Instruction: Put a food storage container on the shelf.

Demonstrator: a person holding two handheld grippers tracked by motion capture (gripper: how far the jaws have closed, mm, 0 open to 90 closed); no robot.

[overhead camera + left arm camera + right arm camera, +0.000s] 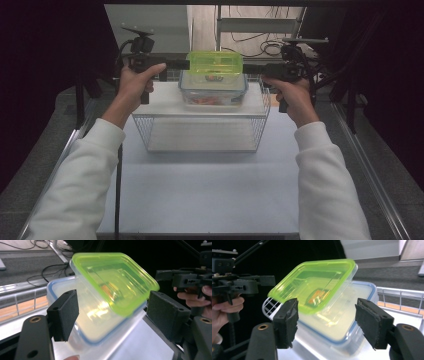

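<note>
A: Layout, biggest first?

B: White worktop [200,195], near half bare. Wire basket [202,131] sits upside down toward the far edge, flat white base up. On that base, at its far edge, a blue-rimmed container [213,90] with a green-lidded container [215,64] stacked on top.

A: Is the green one seated square?

B: No. In both gripper views it looks tilted and overhangs the blue rim on one side. Blue lid corner shows free beside it.

A: Left claw?

B: Left gripper [181,64] comes in level from the left, tips at the green lid's left edge. In its own view the jaws stand wide apart, container stack between them with a gap each side. Gripping nothing.

A: Right?

B: Right gripper [250,67] mirrors it from the right, tips just beside the green box's right edge. Jaws spread wide, pads [287,323] clear of both boxes. Empty.

A: Room to move?

B: Basket base is bare in front of the boxes up to its near edge. Open worktop strips left and right of the basket. Cables on the floor beyond the far edge.
</note>
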